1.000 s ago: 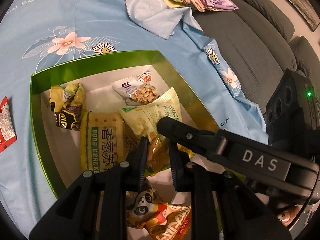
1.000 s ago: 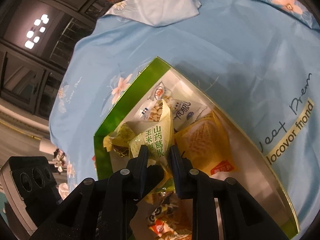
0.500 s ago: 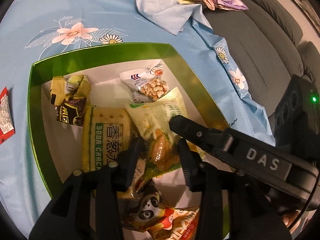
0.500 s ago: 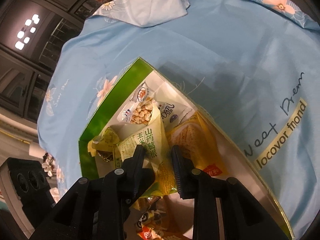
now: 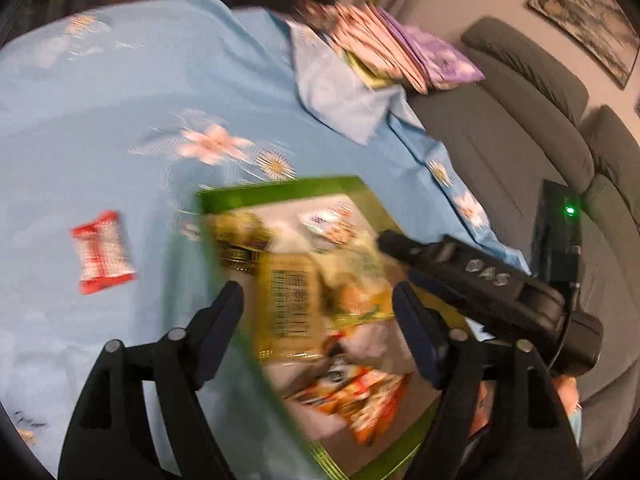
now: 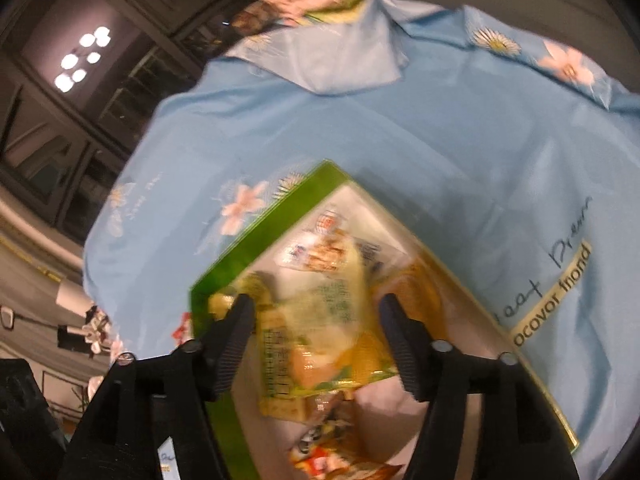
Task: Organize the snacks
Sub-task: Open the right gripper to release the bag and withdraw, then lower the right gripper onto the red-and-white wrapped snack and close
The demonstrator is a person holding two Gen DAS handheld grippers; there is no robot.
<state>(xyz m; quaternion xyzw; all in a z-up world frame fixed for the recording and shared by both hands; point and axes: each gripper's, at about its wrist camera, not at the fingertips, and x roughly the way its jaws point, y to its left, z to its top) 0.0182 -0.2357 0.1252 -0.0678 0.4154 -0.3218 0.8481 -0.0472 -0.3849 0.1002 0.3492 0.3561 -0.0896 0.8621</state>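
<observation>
A green box on the blue flowered cloth holds several snack packets. A light green packet lies on top of them, next to a yellow cracker pack. My left gripper hangs above the box, its jaws opening wide, nothing pressed between the pads. My right gripper also hovers over the box with jaws opening, the green packet lying free below them; its body shows in the left wrist view. A red packet lies on the cloth left of the box.
Folded pink and purple cloths lie at the far end of the cover. A grey sofa runs along the right. Dark windows stand beyond the covered surface on the left of the right wrist view.
Both grippers let go of the light green packet, which now lies in the box. Both jaws spread wide and both hands pulled up and back; the left view swung leftward.
</observation>
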